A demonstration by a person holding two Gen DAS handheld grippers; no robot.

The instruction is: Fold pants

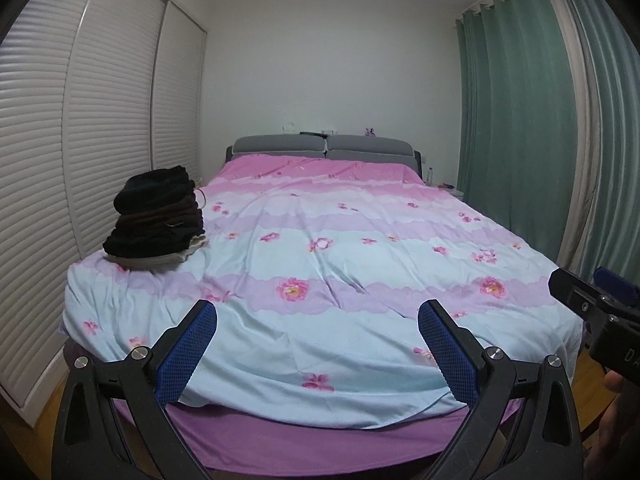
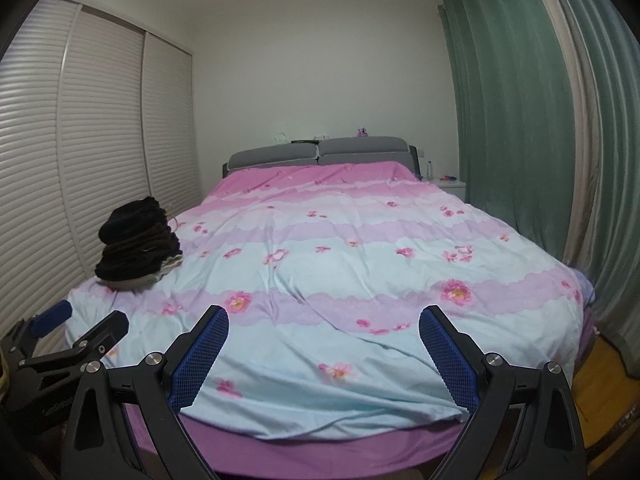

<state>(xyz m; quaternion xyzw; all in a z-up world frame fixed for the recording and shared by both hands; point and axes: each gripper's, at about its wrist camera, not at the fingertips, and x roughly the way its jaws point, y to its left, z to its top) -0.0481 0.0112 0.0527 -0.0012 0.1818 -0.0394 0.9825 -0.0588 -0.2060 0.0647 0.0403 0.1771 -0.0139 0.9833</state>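
A stack of dark folded garments (image 1: 158, 218) sits on the bed's left side on a pale piece of cloth; it also shows in the right wrist view (image 2: 138, 240). My left gripper (image 1: 318, 314) is open and empty, held before the foot of the bed, well short of the stack. My right gripper (image 2: 324, 320) is open and empty, also at the foot of the bed. The right gripper's body shows at the right edge of the left wrist view (image 1: 596, 304). The left gripper shows at lower left in the right wrist view (image 2: 80, 328).
The bed carries a floral pink, lilac and pale blue duvet (image 1: 360, 264) over a purple sheet (image 1: 320, 444). White slatted wardrobe doors (image 1: 80, 128) stand on the left. Green curtains (image 1: 528, 112) hang on the right. A grey headboard (image 1: 324, 146) and a nightstand (image 2: 450, 188) are at the back.
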